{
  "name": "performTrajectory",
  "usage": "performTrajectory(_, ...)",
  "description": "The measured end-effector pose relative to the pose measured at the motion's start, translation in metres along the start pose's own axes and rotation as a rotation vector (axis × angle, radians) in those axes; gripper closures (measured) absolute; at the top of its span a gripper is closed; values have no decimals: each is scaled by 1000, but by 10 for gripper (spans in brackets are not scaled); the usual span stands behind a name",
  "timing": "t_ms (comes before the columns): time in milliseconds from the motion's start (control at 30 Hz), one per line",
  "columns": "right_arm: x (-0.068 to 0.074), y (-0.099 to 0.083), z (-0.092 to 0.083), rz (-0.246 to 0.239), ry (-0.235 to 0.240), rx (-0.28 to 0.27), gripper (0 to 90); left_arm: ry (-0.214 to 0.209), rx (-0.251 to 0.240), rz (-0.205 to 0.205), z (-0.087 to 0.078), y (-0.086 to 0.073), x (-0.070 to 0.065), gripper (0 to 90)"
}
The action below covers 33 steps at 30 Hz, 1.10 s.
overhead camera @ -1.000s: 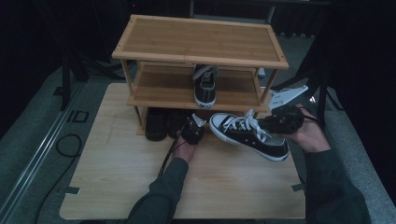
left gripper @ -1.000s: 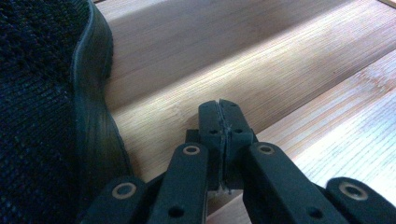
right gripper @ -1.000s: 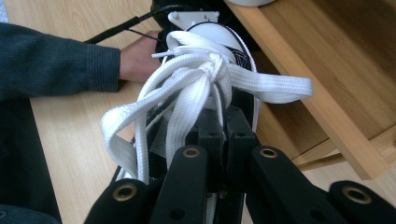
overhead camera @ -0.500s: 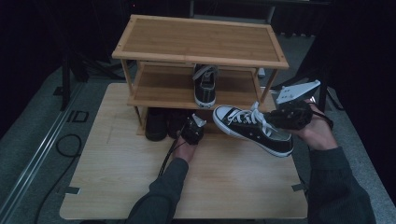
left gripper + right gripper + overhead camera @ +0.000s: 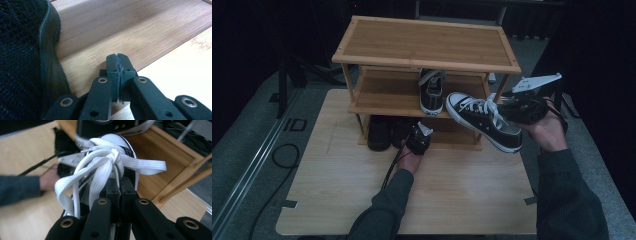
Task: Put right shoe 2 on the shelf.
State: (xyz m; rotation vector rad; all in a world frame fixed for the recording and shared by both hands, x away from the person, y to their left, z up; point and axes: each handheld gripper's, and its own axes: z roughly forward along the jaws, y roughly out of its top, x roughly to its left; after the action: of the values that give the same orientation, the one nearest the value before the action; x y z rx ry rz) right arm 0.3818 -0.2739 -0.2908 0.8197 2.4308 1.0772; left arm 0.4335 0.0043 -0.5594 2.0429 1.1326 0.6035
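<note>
Right hand-held gripper point(image 5: 518, 111) clamped on sneaker point(image 5: 484, 121), centre-right of frame, held off tabletop; long axis toe-first toward upper left, middle shelf point(image 5: 387, 92) there. Left hand-held gripper point(image 5: 419, 137) jaws together, empty, lower centre.

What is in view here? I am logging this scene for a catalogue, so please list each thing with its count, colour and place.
Shoe rack: one, bamboo, three tiers, at the table's far side.
Held sneaker: one, black with white laces and toe cap, in the air at the rack's right end.
Shelved sneaker: one, black and white, on the middle shelf.
Dark shoes: two, black, on the bottom tier, left.
Table: one, pale wood.
Right gripper: black, shut on the held sneaker.
Left gripper: black, shut, empty, by the bottom tier.
</note>
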Motion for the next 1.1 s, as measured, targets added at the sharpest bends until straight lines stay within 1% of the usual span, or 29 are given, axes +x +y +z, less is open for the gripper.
performTrajectory(33,0,0,0,0,0,0,881,0,2,1,0,0,0,886)
performTrajectory(100,-3,2,4,31,-23,-11,881,-1,2,1,0,0,0,886)
performTrajectory(133,-5,4,11,48,-32,-10,881,-1,2,2,0,0,0,886)
performTrajectory(167,-5,4,11,48,-32,-10,881,-1,2,1,0,0,0,886)
performTrajectory(267,-6,7,22,66,-56,-3,881,0,1,-1,0,0,0,886)
performTrajectory(333,-6,9,28,80,-68,-11,881,0,1,-3,0,0,0,886)
performTrajectory(433,-4,11,37,113,-107,-30,881,0,1,-2,0,0,0,886)
performTrajectory(467,-4,12,39,125,-111,-35,881,0,1,-3,0,0,0,886)
performTrajectory(533,-4,13,43,145,-114,-46,881,0,1,-1,0,0,0,886)
performTrajectory(600,-4,14,47,155,-122,-42,881,0,1,-3,0,0,0,886)
performTrajectory(700,-4,13,46,165,-130,-51,881,1,1,0,0,0,0,886)
performTrajectory(800,-6,13,48,183,-148,-46,881,2,2,2,0,0,0,886)
performTrajectory(967,-7,13,56,202,-144,-58,881,-5,2,0,0,0,0,886)
performTrajectory(1000,-6,14,59,213,-150,-60,881,-4,2,-1,0,0,0,886)
performTrajectory(1033,-6,14,59,213,-150,-60,881,-3,2,1,0,0,0,886)
performTrajectory(1067,-8,13,60,216,-143,-43,879,-1,2,1,0,0,0,886)
performTrajectory(1100,-8,13,60,216,-143,-43,879,2,-8,-11,1,0,-1,886)
